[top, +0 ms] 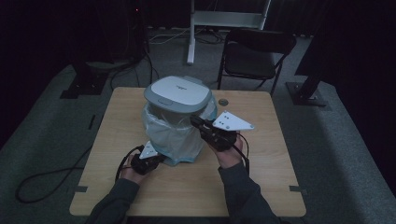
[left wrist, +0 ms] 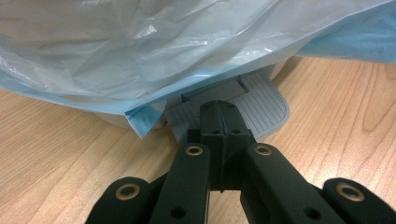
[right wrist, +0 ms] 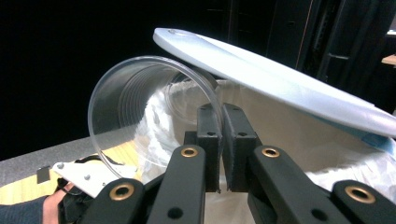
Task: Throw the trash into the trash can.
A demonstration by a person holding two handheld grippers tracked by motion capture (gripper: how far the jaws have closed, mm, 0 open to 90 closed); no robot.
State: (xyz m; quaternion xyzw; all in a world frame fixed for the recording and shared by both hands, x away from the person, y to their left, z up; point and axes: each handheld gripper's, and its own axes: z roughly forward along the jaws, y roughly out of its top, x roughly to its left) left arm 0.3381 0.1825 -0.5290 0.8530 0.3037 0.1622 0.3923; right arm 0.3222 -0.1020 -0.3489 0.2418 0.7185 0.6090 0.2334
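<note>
On the counter [top: 261,154] stands a bin [top: 176,116] with its lid [right wrist: 280,79] raised. The left claw [left wrist: 218,112] (jaws clenched together) presses the pedal [left wrist: 261,109]. The right claw [right wrist: 219,116] grips a clear cup's [right wrist: 140,107] rim over the bag [right wrist: 355,172].

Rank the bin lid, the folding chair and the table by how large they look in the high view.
1. table
2. folding chair
3. bin lid
The chair and lid look close in size, and the chair stands farther off, so that order is unsure.
</note>
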